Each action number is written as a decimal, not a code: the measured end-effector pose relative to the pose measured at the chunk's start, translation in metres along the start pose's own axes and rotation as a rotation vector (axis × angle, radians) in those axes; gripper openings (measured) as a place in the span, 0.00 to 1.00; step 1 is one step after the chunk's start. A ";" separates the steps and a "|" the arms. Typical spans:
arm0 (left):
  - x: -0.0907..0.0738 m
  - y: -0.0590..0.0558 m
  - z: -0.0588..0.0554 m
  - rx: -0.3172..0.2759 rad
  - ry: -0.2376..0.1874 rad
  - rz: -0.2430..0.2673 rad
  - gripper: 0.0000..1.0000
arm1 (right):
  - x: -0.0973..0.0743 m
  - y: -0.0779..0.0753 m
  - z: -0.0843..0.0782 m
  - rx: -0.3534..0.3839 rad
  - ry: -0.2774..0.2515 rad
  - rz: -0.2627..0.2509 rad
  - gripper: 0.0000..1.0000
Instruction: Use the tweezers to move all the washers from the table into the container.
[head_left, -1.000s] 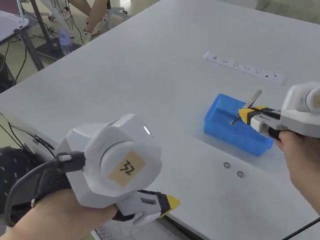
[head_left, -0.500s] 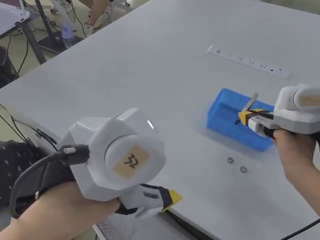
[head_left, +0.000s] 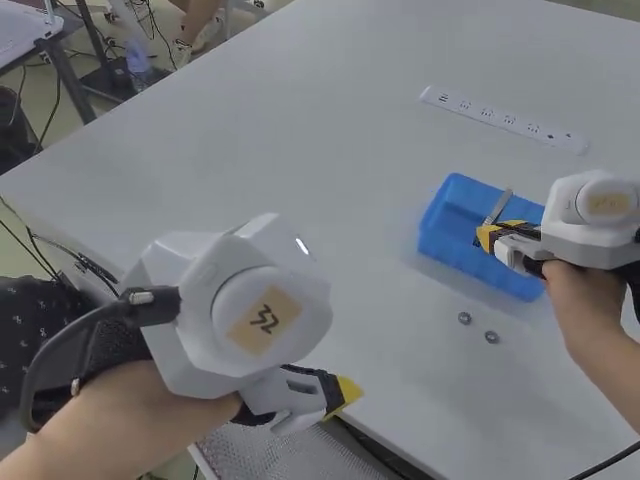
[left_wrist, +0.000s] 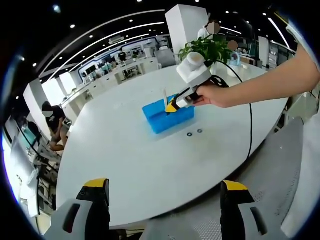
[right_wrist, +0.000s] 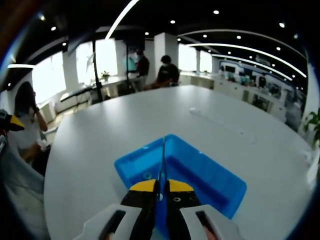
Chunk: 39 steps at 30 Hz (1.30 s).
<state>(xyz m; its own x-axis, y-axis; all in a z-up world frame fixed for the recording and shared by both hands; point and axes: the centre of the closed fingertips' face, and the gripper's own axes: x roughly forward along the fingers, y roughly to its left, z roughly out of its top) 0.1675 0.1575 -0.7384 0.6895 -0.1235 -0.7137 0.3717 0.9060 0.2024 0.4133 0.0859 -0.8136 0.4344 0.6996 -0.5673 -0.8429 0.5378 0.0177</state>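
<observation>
The right gripper (head_left: 497, 235) is closed narrow on the tweezers (head_left: 499, 207), which are held over the blue container (head_left: 455, 235). In the right gripper view the tweezers are seen running straight forward from between the shut jaws, across the container's open top and away from the person. Two washers (head_left: 464, 318) are seen lying flat on the counter (head_left: 300, 150), just beside the container's near wall, close together but apart. They therefore lie behind and below the tweezers' tips, on the person's side of the container, not ahead of them. The coming move is judged to turn on this. The tweezers would have to be drawn back over the near wall toward the person and lowered to the counter before either washer could be pinched. The right gripper is by far the nearer to them. The left gripper (left_wrist: 164, 192) is held wide and empty at the counter's near edge, well apart from both washers and container.
</observation>
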 end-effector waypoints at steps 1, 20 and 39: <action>0.000 0.000 0.000 0.001 0.000 -0.001 0.94 | 0.000 0.000 0.000 -0.008 -0.003 0.000 0.03; 0.000 -0.002 0.005 0.015 -0.009 0.000 0.94 | -0.007 0.001 -0.003 -0.028 0.001 -0.004 0.03; -0.006 -0.006 0.006 0.022 -0.024 0.012 0.94 | -0.053 0.011 0.031 0.020 -0.131 -0.005 0.03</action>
<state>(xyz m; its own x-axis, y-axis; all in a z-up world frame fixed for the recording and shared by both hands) 0.1652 0.1506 -0.7314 0.7088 -0.1229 -0.6946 0.3771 0.8982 0.2260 0.3910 0.0692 -0.7574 0.4777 0.7515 -0.4550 -0.8345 0.5501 0.0325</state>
